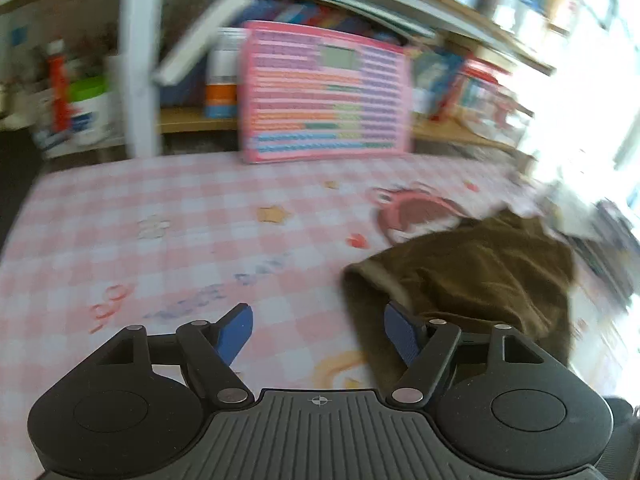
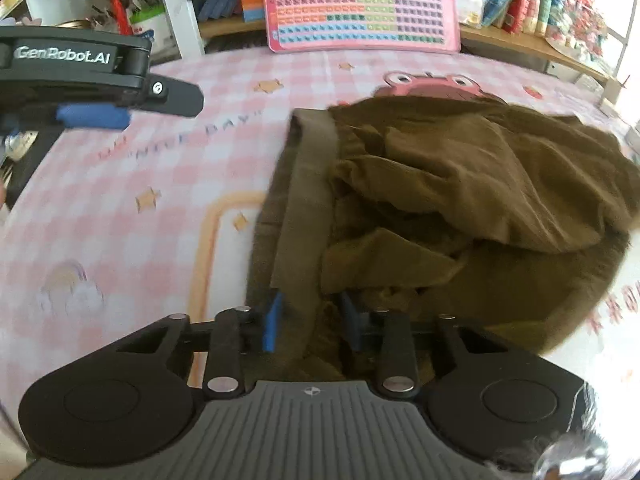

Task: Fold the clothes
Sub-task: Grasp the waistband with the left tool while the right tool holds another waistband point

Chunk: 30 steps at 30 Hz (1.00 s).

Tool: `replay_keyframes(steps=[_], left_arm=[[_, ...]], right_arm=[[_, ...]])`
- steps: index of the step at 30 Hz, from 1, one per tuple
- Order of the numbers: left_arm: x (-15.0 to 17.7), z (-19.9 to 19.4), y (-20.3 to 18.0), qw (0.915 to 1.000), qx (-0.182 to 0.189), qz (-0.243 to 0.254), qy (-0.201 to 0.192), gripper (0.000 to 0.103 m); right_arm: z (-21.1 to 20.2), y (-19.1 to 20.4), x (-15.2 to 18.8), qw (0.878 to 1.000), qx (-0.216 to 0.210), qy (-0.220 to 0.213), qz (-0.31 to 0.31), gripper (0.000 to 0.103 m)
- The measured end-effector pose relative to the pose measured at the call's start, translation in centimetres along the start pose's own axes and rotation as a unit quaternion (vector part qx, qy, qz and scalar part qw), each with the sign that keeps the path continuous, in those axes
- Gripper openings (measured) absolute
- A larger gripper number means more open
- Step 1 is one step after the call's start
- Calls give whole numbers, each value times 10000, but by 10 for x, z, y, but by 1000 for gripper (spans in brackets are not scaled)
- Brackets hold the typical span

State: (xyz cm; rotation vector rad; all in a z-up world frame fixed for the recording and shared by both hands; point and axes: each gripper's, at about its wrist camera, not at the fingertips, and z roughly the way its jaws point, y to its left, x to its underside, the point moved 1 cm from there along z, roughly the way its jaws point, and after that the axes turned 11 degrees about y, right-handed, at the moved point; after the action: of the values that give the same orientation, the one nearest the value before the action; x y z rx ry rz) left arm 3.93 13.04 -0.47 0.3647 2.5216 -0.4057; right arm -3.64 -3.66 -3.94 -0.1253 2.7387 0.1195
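Note:
A crumpled olive-brown garment (image 2: 460, 184) lies on the pink checked tablecloth (image 2: 120, 220), its flat waistband (image 2: 308, 184) running toward me. My right gripper (image 2: 312, 322) is at the near edge of the garment, its blue pads (image 2: 272, 324) narrowed on the waistband end, and cloth hides the right pad. In the left wrist view the same garment (image 1: 480, 272) sits to the right. My left gripper (image 1: 320, 332) stands open over bare tablecloth (image 1: 160, 240), its right pad (image 1: 402, 336) just beside the garment's edge. From the right wrist view, the left gripper (image 2: 160, 106) hovers at the upper left, apart from the garment.
A pink chart board (image 2: 360, 4) leans against shelves at the table's far edge. Books (image 2: 540, 0), jars and a white post (image 1: 140, 60) fill the shelves behind. A pink cartoon print (image 2: 432, 84) shows beyond the garment. Small items lie at the table's right end (image 1: 580, 216).

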Motion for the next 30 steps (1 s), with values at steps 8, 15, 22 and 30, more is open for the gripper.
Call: replay_keyframes(steps=[8, 15, 22, 30], left_arm=[[16, 27, -60, 9870, 292, 1572, 144, 73], [35, 50, -95, 9652, 59, 2609, 187, 73], [51, 70, -120, 9404, -225, 3388, 181, 64], [48, 61, -111, 9442, -25, 3290, -111, 13]], right_arm=[[-50, -75, 57, 9855, 1064, 18, 1323, 21], [-74, -58, 85, 9806, 1226, -83, 1528, 44], [-57, -40, 96, 9728, 1957, 209, 1222, 50], [-67, -28, 105, 9536, 2828, -409, 954, 33]])
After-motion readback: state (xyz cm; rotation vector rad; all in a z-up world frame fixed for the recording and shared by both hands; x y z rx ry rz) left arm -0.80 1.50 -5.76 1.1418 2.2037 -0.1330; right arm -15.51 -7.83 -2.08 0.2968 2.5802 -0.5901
